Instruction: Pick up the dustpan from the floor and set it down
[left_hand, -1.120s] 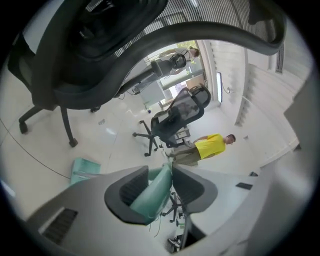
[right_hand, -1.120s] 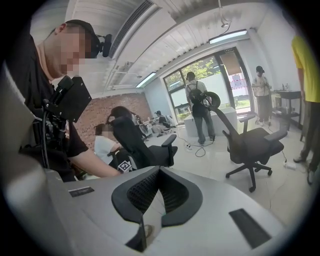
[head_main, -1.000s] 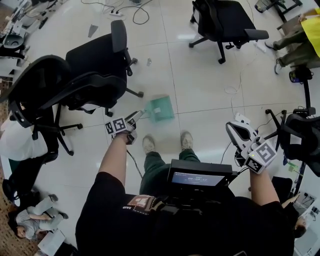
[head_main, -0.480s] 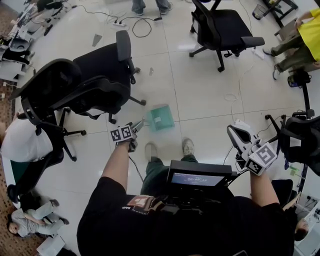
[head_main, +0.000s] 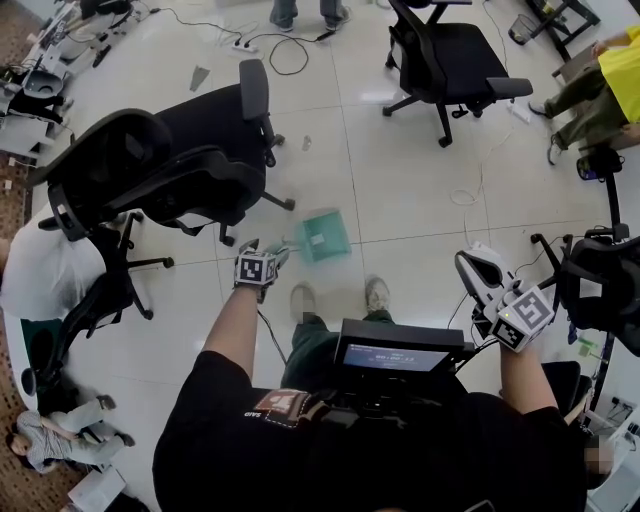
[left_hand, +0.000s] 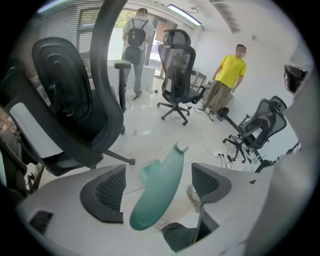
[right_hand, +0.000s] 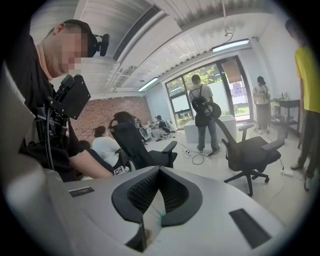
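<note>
The teal dustpan (head_main: 323, 235) lies on the white tiled floor in front of the person's shoes. Its handle (left_hand: 157, 192) slants up between the jaws of my left gripper (head_main: 262, 252), which points steeply down. Those jaws are opening, and floor shows on both sides between the handle and the pads (left_hand: 107, 192), so nothing presses on it. My right gripper (head_main: 470, 262) hangs at the right, well away from the dustpan, pointing forward. In the right gripper view its jaws (right_hand: 152, 207) are shut with nothing in them.
Two black office chairs (head_main: 150, 170) stand close on the left of the dustpan, another chair (head_main: 445, 45) at the back, a fourth (head_main: 600, 280) at the right. Cables (head_main: 465, 190) trail over the floor. A person in yellow (left_hand: 230, 80) and others stand farther off.
My left gripper has rolled round and its jaws have spread off the dustpan's handle. The dustpan has come down to rest on the floor. The right gripper has scarcely moved.
</note>
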